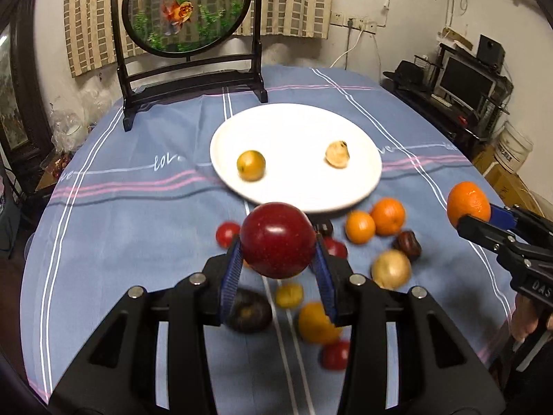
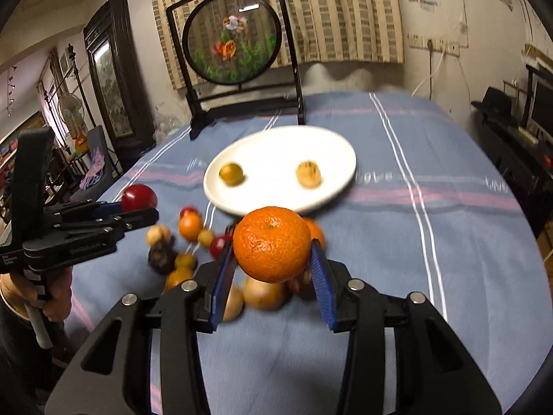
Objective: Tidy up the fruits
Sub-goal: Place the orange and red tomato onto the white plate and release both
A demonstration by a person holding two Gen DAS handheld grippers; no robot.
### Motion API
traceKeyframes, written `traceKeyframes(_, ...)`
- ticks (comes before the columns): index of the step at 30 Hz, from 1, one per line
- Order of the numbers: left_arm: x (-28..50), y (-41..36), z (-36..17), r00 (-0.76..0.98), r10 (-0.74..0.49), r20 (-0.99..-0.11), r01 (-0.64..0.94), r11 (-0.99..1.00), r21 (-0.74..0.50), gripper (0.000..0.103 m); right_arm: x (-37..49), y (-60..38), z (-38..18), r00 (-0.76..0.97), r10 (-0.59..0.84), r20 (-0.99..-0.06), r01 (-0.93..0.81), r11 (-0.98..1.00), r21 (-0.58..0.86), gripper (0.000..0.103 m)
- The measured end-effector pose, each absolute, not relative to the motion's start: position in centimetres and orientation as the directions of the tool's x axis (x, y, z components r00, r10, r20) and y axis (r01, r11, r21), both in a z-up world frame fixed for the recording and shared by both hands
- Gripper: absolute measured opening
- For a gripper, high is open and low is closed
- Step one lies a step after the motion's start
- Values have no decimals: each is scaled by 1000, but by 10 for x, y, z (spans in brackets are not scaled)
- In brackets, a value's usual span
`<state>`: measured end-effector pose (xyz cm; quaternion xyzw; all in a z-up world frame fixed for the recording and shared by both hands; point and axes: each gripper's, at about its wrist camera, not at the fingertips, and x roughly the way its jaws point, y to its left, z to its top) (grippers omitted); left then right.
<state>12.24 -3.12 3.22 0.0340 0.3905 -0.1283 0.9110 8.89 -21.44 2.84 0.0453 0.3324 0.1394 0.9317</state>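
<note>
My left gripper [image 1: 278,254] is shut on a dark red apple [image 1: 278,240], held above the blue cloth, just short of the white plate [image 1: 297,193]. The same apple [image 2: 138,197] shows at the left in the right wrist view. A mandarin orange [image 2: 272,243] is clamped between the blue pads of my right gripper [image 2: 273,259], also lifted off the table; the orange [image 1: 468,204] appears at the right edge in the left wrist view. On the plate [image 2: 276,145] lie a yellow-green citrus [image 1: 251,165] and a pale brown fruit [image 1: 337,154]. Several loose fruits [image 1: 375,221] lie scattered under both grippers.
A framed round goldfish screen [image 1: 188,10] stands on the far edge of the table behind the plate. The blue striped tablecloth [image 1: 121,207] covers the table. A person's hand [image 2: 52,297] grips the left tool's handle. Shelves with a monitor [image 1: 465,81] stand at the right.
</note>
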Motion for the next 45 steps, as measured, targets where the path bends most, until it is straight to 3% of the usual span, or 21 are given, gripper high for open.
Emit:
traceKeyframes(10, 211, -55, 5, 578, -227, -784, 262, 961, -85, 41, 174, -197, 9, 688, 217, -692, -201, 974, 106, 44)
traceKeyframes(22, 247, -59, -22, 530, -192, -826, 219, 972, -86, 42, 223, -186, -18, 630, 168, -758, -205, 978, 47, 45)
traceKeyframes(24, 248, -57, -21, 534, -195, -822, 212, 973, -93, 51, 230, -184, -23, 612, 158, -775, -206, 978, 37, 46)
traceKeyframes(25, 247, -56, -18, 546, -196, -814, 206, 974, -97, 64, 232, -185, -24, 613, 146, -777, -194, 981, 32, 49)
traceKeyframes(26, 245, -55, -14, 559, -197, -806, 201, 975, -98, 70, 231, -186, -22, 621, 140, -771, -183, 983, 32, 58)
traceKeyframes(28, 238, -52, -4, 579, -211, -787, 208, 972, -107, 71, 225, -191, -15, 661, 153, -735, -164, 985, 57, 68)
traceKeyframes(34, 212, -37, 20, 641, -200, -741, 202, 975, -88, 83, 194, -205, 7, 721, 166, -673, -157, 985, 75, 68)
traceKeyframes(45, 136, 3, 27, 697, -128, -705, 156, 987, -25, 88, 108, -238, 6, 729, 214, -651, -120, 975, 186, 68)
